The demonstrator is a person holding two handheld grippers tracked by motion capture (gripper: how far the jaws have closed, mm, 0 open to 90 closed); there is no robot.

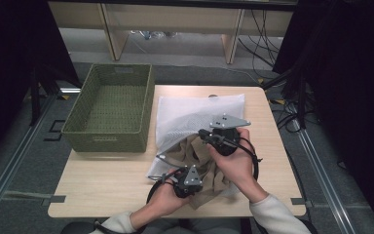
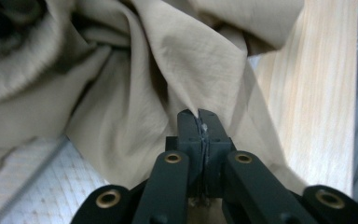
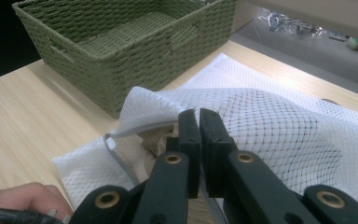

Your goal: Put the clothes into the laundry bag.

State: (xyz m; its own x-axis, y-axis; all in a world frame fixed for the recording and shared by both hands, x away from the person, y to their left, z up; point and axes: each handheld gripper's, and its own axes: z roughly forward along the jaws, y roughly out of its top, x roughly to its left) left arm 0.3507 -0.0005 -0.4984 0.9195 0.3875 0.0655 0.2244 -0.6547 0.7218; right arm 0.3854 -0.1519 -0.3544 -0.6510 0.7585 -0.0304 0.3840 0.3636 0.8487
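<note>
A white mesh laundry bag (image 1: pixel 195 114) lies on the wooden table (image 1: pixel 107 180) with a tan garment (image 1: pixel 202 156) bunched at its mouth and spilling toward the front edge. My left gripper (image 1: pixel 194 187) is shut on a fold of the tan garment (image 2: pixel 135 84); in the left gripper view the cloth is pinched between its closed jaws (image 2: pixel 199 114). My right gripper (image 1: pixel 203 134) is shut on the upper rim of the bag's opening and holds it raised. In the right gripper view the mesh (image 3: pixel 279 121) drapes from its closed jaws (image 3: pixel 198 114), with tan cloth underneath.
A green woven basket (image 1: pixel 107 139), with nothing in it, stands at the table's far left, beside the bag; its wall (image 3: pixel 135 70) is close ahead in the right gripper view. Bare tabletop (image 3: pixel 37 116) lies in front of the basket. A hand (image 3: pixel 23 200) is at the lower left.
</note>
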